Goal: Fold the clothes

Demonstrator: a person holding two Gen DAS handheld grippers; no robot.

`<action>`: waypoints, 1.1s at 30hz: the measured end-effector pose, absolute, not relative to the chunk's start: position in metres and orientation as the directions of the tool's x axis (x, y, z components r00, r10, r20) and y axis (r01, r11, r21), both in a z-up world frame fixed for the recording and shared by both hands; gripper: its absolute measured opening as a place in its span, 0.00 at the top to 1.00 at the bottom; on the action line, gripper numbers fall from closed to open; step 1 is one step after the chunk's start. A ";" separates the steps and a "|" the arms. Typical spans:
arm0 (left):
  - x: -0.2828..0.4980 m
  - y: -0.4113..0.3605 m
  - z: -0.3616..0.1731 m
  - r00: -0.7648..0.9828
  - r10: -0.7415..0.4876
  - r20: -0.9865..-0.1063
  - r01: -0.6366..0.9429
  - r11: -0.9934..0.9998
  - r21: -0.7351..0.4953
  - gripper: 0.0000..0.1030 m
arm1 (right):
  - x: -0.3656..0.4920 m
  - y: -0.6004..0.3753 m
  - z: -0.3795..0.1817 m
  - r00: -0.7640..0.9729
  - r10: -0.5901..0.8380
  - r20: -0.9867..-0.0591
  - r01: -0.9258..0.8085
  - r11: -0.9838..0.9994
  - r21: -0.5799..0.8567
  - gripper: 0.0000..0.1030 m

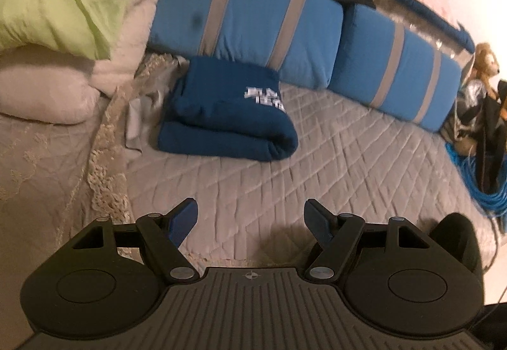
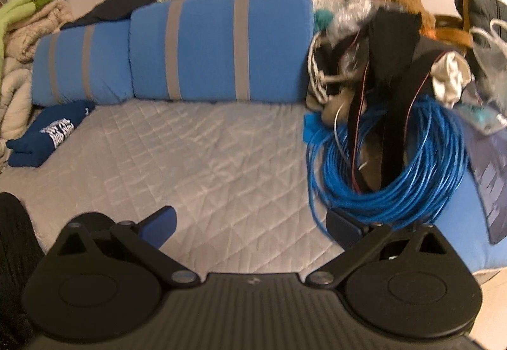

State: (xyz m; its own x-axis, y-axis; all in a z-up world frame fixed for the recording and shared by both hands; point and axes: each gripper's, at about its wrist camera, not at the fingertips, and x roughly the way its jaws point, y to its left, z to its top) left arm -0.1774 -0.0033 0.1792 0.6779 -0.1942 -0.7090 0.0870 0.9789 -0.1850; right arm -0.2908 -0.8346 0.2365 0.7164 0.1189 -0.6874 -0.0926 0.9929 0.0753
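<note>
Now both my claws hang empty above the bed, and the snags lie on the right.

My left claw (image 1: 250, 220) stands with its jaws apart and nothing between them, over bare grey quilt (image 1: 317, 144); my right claw (image 2: 253, 223) gapes likewise, its right finger just beside the blue cable coil (image 2: 389, 160) at the right of the frame. I judge that the coil, or the dark straps (image 2: 393, 65) above it, could catch that finger if I swing right. The folded navy sweatshirt (image 1: 228, 115) sits at centre-left of the left view, against the striped blue cushions (image 1: 253, 23); a careless nudge would undo its fold. Open room is the quilt's middle; lace bedding (image 1: 104, 134) edges the left.
</note>
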 end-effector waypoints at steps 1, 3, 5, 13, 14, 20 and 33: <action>-0.177 -0.006 0.176 0.674 -0.195 -0.712 0.090 0.979 -0.183 0.28 | -0.288 -0.831 0.230 0.711 0.116 -0.693 -0.091 0.993 0.073 0.01; -0.173 -0.010 0.170 0.669 -0.201 -0.716 0.095 0.978 -0.185 0.28 | -0.283 -0.825 0.221 0.705 0.108 -0.701 -0.089 0.994 0.063 0.01; -0.170 -0.014 0.164 0.665 -0.207 -0.718 0.099 0.977 -0.189 0.28 | -0.276 -0.818 0.212 0.696 0.100 -0.711 -0.090 0.995 0.052 0.01; -0.155 -0.027 0.139 0.650 -0.195 -0.734 0.095 0.980 -0.177 0.28 | -0.254 -0.792 0.178 0.671 0.098 -0.735 -0.098 0.994 0.043 0.01; -0.154 -0.028 0.136 0.651 -0.192 -0.734 0.094 0.980 -0.173 0.28 | -0.251 -0.790 0.175 0.669 0.097 -0.736 -0.096 0.994 0.044 0.01; -0.146 -0.036 0.119 0.650 -0.168 -0.741 0.087 0.985 -0.147 0.28 | -0.239 -0.777 0.153 0.661 0.098 -0.744 -0.077 0.995 0.063 0.01; -0.122 -0.044 0.082 0.648 -0.139 -0.749 0.066 0.990 -0.127 0.28 | -0.211 -0.750 0.104 0.646 0.075 -0.760 -0.023 0.997 0.078 0.01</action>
State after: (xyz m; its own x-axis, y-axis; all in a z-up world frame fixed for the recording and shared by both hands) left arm -0.1224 -0.0441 0.0823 0.6483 -0.1390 -0.7486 0.0657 0.9897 -0.1269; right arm -0.2108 -0.7500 0.1041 0.6461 0.0746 -0.7596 -0.0233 0.9967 0.0781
